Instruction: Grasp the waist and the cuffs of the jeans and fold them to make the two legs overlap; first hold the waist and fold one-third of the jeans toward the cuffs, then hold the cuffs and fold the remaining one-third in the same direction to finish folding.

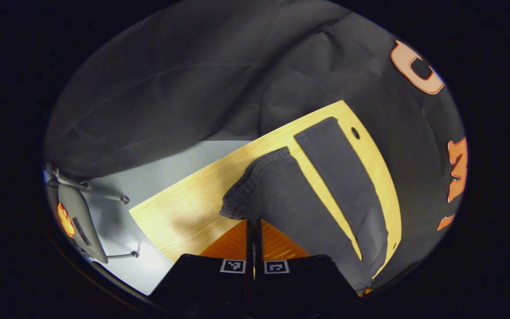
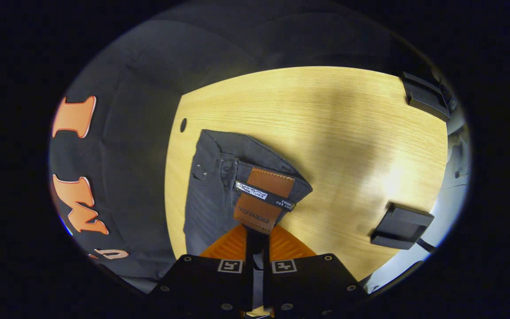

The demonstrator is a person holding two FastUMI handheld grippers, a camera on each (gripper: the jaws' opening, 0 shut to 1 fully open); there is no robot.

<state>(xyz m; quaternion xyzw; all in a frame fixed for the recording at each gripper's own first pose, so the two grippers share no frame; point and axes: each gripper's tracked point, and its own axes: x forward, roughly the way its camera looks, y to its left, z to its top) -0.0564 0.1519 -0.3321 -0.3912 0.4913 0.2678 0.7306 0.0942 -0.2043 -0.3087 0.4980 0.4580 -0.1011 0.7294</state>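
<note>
Left gripper (image 1: pixel 253 226) with jaws pressed together on a hem of the dark grey jeans (image 1: pixel 290 195), at the cuff end of one leg; thick stitched edge of the cuff (image 1: pixel 255 170) bunched and lifted just above the jaws, cloth soft and a little wrinkled. Other leg (image 1: pixel 339 173) flat beside it, a long straight strip, with a narrow band of bare wood between the two legs. Under everything, the desk (image 1: pixel 184 208) of pale wood with fine straight grain and a small round hole (image 1: pixel 355 133) near its far corner. Beyond the desk edge, light grey floor and a chair (image 1: pixel 80 212) with thin metal legs. Right gripper (image 2: pixel 257 235) with jaws clenched on the waist of the jeans (image 2: pixel 210 195), right at the brown leather patch (image 2: pixel 264 195), which is rectangular with stitched border; a dark woven label strip (image 2: pixel 264 193) across it. Waistband (image 2: pixel 246 148) folded over, a metal rivet (image 2: pixel 199 167) and a button near the pocket. Rest of the denim lying flat on the smooth desk (image 2: pixel 326 133). Two black boxy blocks (image 2: pixel 401 226) on the desk edge, well apart from the jeans.
</note>
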